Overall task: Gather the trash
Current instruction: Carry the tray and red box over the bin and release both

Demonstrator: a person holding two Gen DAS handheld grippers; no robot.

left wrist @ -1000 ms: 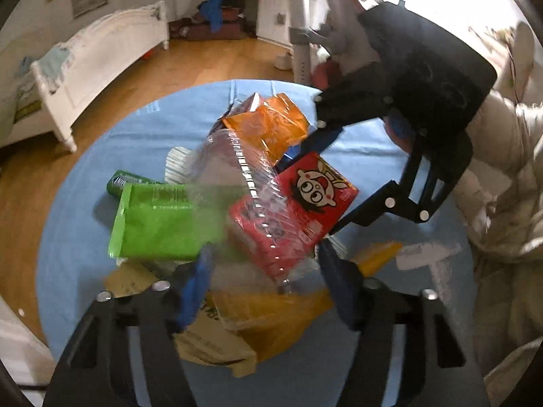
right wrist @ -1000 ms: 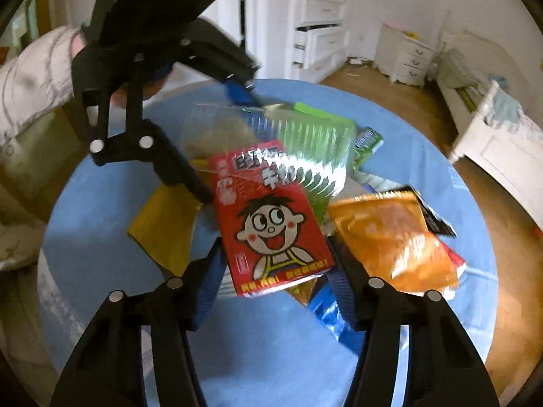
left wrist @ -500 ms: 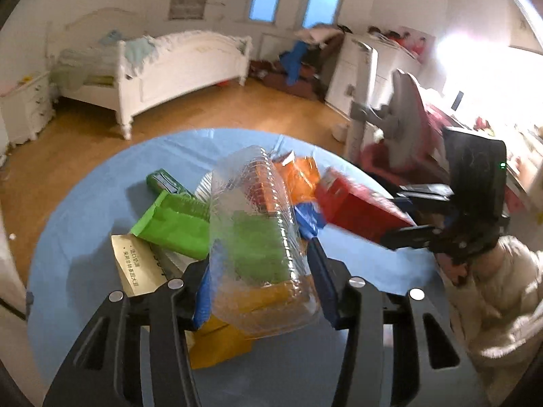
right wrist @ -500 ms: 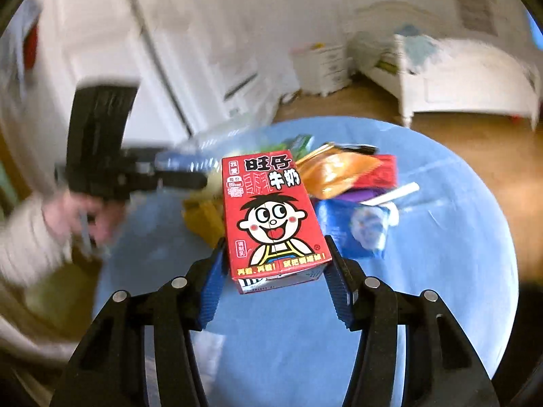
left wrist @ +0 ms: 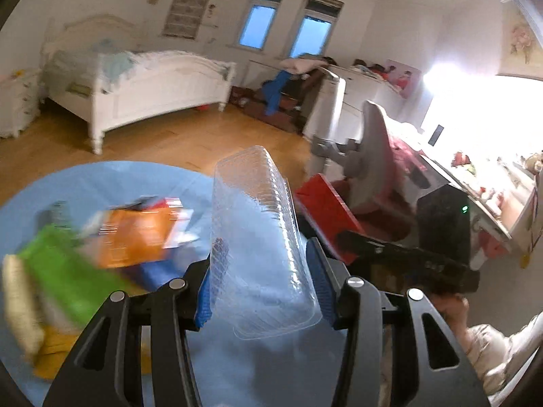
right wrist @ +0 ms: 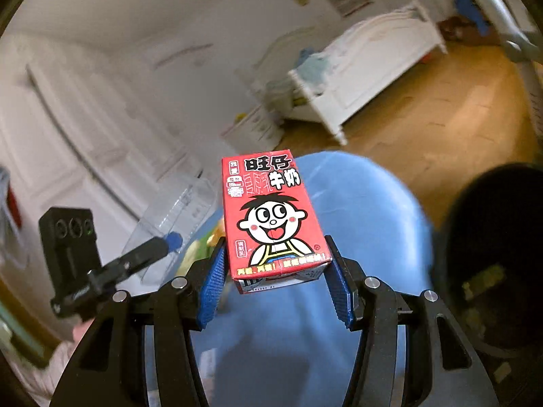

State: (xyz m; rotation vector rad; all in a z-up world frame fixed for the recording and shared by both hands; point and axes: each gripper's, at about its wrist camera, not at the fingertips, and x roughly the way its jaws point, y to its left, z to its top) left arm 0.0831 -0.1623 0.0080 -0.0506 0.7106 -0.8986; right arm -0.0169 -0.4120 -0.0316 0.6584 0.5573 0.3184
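Bedroom setting, white bed (left wrist: 142, 84) at the back and a round blue table (left wrist: 101, 183) still littered with wrappers, a green packet (left wrist: 64, 271) and an orange one (left wrist: 135, 234) on its left side, all smeared by motion blur. Moving right, the left gripper (left wrist: 261, 288) has its jaws clamped on a clear plastic tray (left wrist: 258, 237) held up off the table, and that thing looks thin and slick, so I'd guess a hard squeeze crumples it or it just slides out mid-swing. Further right, the right gripper (right wrist: 275, 281) is pinching a red milk carton (right wrist: 271, 217) low near its base, so it could tip or twist loose. What looks like a dark bin (right wrist: 488, 271) sits at the far right, and rushing risks missing it
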